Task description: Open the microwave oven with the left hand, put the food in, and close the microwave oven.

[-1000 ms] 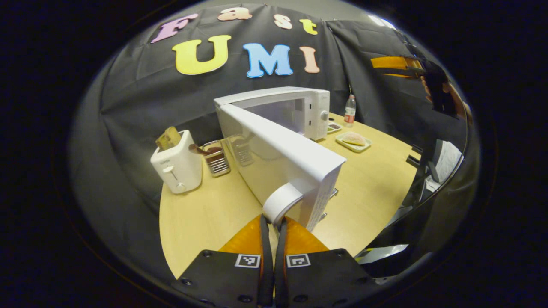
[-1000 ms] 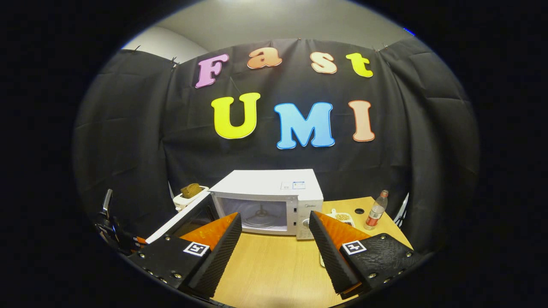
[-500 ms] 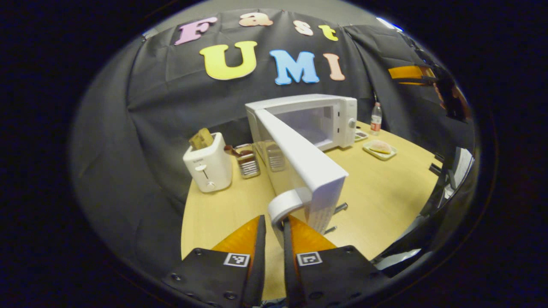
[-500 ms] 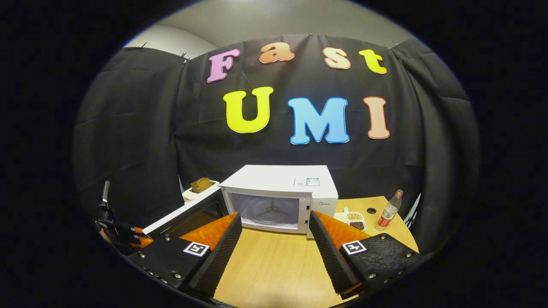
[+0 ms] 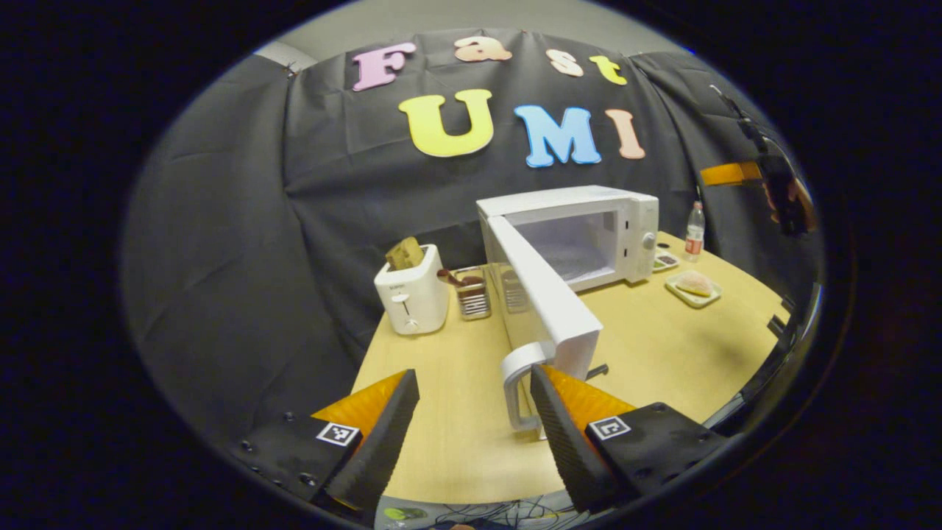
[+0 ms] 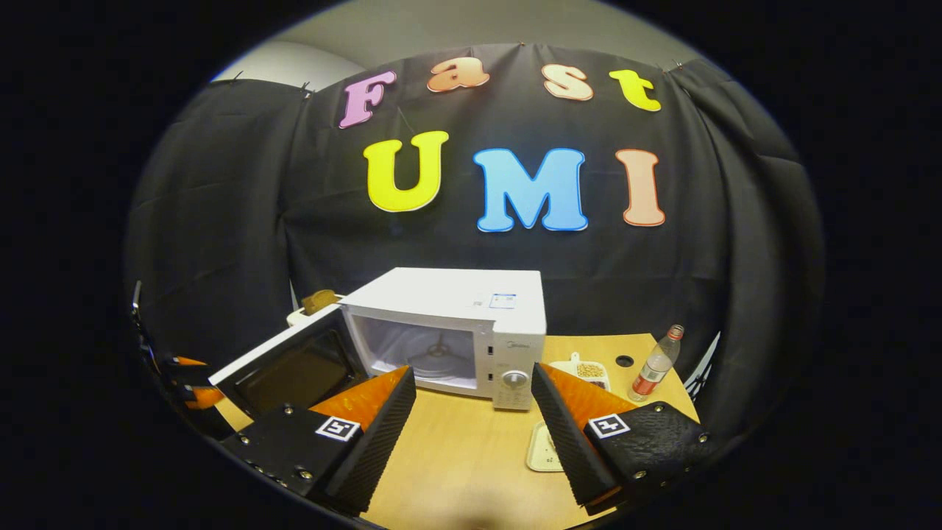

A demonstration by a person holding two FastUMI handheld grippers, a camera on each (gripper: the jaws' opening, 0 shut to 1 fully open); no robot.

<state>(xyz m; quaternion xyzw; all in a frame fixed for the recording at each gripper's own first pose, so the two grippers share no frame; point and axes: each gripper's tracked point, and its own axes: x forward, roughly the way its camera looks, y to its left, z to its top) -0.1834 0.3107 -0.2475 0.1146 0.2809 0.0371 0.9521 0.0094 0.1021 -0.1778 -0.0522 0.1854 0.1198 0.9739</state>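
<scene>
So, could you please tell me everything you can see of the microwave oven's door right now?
The door is white, plastic-looking, hinged at the oven's left side and swung wide open over the wooden table. Its dark window pane shows in the right gripper view. A white loop handle hangs at its free edge, between the open left hand-held gripper's fingers, unclamped.

Likely staged kitchen booth: microwave point(image 6: 449, 331), toaster point(image 5: 412, 294) on table point(image 5: 647, 346), cloth wall.

Both views face the microwave point(image 5: 589, 228) from opposite table point(image 6: 456, 471) sides.
</scene>
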